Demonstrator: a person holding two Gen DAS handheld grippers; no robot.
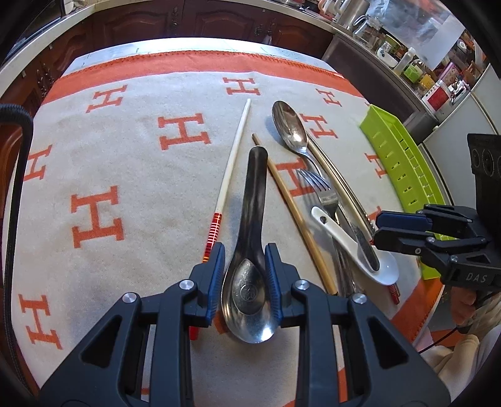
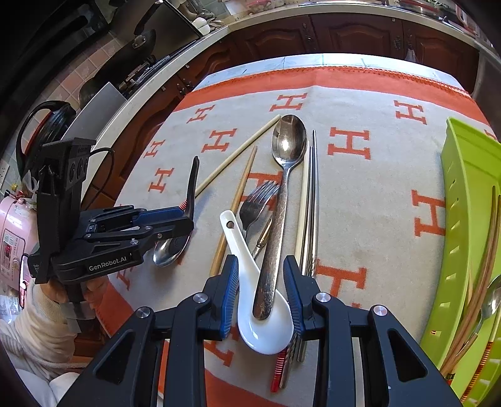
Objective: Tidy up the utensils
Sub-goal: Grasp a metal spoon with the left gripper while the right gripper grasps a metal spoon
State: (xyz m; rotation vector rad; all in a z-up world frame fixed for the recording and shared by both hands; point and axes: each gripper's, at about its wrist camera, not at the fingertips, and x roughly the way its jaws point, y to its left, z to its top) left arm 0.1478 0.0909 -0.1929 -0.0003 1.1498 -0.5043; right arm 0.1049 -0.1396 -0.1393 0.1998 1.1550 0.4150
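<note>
My left gripper (image 1: 245, 275) has its pads against both sides of a dark steel soup spoon (image 1: 250, 238), bowl toward the camera; it also shows in the right wrist view (image 2: 170, 247), tilted handle-up. My right gripper (image 2: 261, 288) straddles a white ceramic spoon (image 2: 250, 294) with a steel spoon (image 2: 281, 188) lying across it; small gaps show beside the pads. Around them lie a fork (image 2: 255, 200), a wooden chopstick (image 2: 235, 206), steel chopsticks (image 2: 311, 200) and a white red-ended chopstick (image 1: 230, 166). The green tray (image 2: 463, 219) holds several utensils.
The utensils lie on a grey cloth with orange H marks (image 1: 125, 162) over a table. The green tray stands along the cloth's right edge (image 1: 397, 156). Dark wooden cabinets (image 1: 188, 22) and a cluttered counter (image 1: 416, 62) stand behind.
</note>
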